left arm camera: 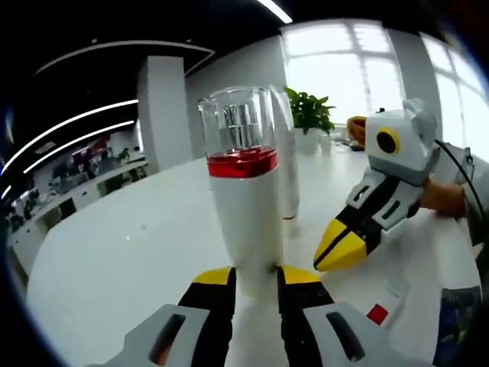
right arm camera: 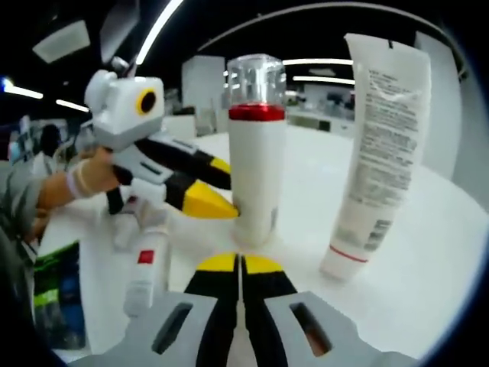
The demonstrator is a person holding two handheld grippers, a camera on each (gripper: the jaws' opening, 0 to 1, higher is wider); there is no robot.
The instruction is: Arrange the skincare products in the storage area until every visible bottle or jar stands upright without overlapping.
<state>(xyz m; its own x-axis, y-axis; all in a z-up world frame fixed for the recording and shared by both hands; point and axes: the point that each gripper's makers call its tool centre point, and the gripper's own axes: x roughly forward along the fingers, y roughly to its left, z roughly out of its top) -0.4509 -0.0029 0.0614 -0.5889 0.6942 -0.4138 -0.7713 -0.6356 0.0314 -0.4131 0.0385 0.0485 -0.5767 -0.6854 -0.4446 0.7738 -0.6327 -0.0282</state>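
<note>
- Left gripper clamps the base of the upright white bottle on the table.
- Right gripper has its jaws pressed together, empty, just before that bottle.
- Tube stands cap-down beside the bottle; another tube lies flat near the right gripper.

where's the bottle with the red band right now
The bottle with the red band stands upright on the white table, its base between the left gripper jaws. In the right gripper view it is centre, left of the upright white tube.
</note>
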